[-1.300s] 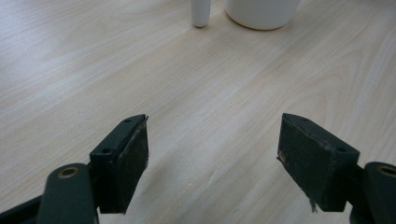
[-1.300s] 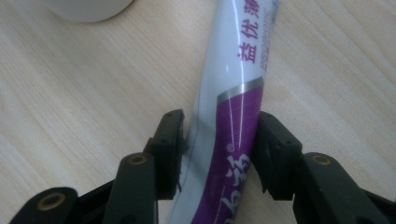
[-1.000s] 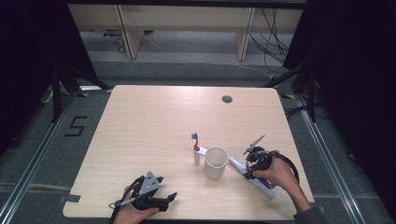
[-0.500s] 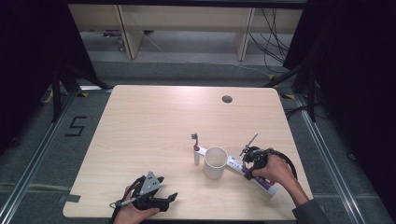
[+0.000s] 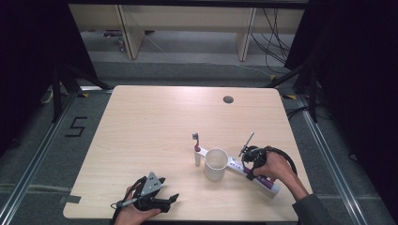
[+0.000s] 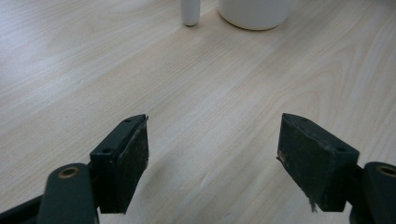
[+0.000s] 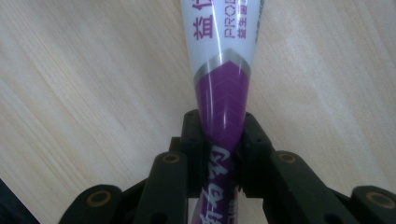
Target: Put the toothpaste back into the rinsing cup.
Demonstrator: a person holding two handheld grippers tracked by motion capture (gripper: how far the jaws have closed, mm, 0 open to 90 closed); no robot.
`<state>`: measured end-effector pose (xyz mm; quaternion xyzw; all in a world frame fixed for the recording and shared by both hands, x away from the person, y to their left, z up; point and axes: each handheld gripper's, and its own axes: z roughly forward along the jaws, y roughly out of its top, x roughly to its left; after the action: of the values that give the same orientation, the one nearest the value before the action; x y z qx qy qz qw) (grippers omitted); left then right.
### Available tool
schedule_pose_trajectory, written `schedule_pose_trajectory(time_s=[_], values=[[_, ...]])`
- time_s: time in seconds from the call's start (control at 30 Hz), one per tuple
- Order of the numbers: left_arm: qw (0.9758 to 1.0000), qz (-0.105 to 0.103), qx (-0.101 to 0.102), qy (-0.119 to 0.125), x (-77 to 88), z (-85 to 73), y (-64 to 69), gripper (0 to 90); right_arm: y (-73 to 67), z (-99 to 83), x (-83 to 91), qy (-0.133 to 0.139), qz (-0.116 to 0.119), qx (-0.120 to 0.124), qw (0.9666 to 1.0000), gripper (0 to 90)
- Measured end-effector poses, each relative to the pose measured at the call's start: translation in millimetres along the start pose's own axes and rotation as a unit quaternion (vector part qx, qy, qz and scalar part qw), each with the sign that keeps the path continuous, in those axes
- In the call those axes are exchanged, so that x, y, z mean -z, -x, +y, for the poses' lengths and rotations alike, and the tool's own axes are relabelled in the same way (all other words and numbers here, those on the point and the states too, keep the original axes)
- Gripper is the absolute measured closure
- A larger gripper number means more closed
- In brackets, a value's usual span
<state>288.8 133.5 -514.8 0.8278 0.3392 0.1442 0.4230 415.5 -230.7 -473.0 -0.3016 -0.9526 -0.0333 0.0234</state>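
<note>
Once the right gripper's (image 7: pixel 219 140) jaws had just closed onto the purple-and-white toothpaste tube (image 7: pixel 223 70) beside the cup (image 5: pixel 216 164), lifting looked possible, while the left gripper (image 6: pixel 212 154) gaped empty.

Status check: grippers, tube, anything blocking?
Right gripper just closed, shut on toothpaste tube, flat on table. Left gripper open, empty. Cup touching tube's far end.

White-and-purple toothpaste tube (image 7: pixel 223 70) lies flat beside cup (image 5: pixel 216 164).

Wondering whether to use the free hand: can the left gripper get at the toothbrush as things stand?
Probably yes: the left gripper is open, with bare table between it and the toothbrush beside the cup.
</note>
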Motion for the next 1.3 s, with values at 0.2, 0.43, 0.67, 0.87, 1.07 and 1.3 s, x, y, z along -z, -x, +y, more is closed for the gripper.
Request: schedule_pose_trajectory(time_s=[0.2, 0.43, 0.67, 0.87, 1.07, 1.3], values=[[1.0, -0.001, -0.008, -0.005, 0.4, 0.3, -0.8, 24.5, 0.7, -1.9, 2.7, -0.02, -0.011, -0.014, 0.9996, 76.1], [0.9999, -0.001, -0.008, -0.006, 0.2, 0.4, -0.9, 24.5, 3.0, -5.1, 2.5, -0.018, -0.015, -0.001, 0.9997, 76.3], [0.9999, -0.003, -0.009, -0.004, 0.3, 0.6, -1.3, 24.5, 7.9, -13.2, 6.7, -0.008, -0.025, 0.007, 0.9996, 76.4], [1.0, -0.003, -0.006, 0.0, -0.3, 0.8, -1.8, 24.6, 19.8, -28.4, 27.8, 0.048, -0.033, 0.002, 0.9983, 76.5], [1.0, 0.001, 0.001, 0.005, 0.1, 1.0, -1.4, 24.8, 27.2, -44.8, 53.4, 0.138, -0.03, -0.031, 0.9895, 76.5], [1.0, 0.0, -0.001, 0.005, 0.0, 0.9, -2.3, 24.9, 35.4, -57.5, 68.2, 0.208, -0.027, -0.059, 0.9759, 76.4]])
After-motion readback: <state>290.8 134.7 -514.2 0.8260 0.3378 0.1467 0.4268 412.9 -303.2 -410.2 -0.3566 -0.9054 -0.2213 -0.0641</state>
